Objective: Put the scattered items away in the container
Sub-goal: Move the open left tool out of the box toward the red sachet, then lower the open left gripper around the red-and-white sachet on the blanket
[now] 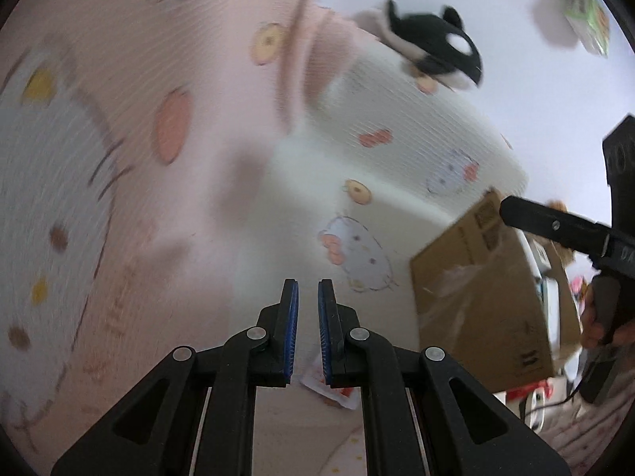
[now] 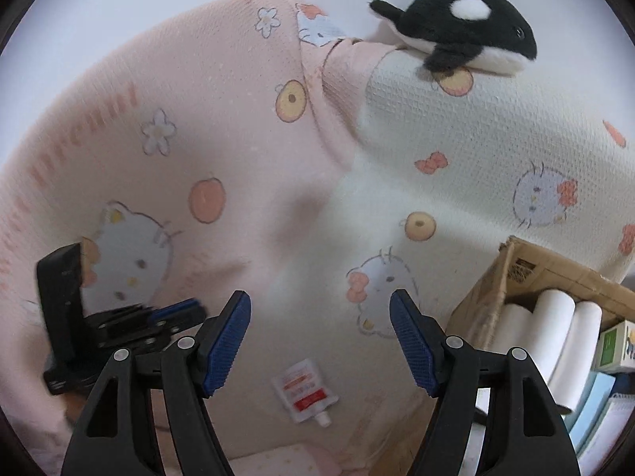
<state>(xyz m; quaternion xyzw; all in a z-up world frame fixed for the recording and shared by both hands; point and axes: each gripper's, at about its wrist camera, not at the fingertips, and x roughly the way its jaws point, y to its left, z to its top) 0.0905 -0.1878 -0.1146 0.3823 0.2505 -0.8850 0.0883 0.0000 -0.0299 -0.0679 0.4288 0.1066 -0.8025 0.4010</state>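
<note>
The left gripper is hovering over the bedding with its jaws nearly pressed together and nothing between them, a white-and-red pouch lying just below. The right gripper is standing spread and empty above that pouch, with the box of white rolls to its right. An orca plush is resting on the pillow, well apart from the box.

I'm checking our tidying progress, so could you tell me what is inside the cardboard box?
The cardboard box holds white rolls and a green-and-white carton. Its walls hide whatever lies deeper.
</note>
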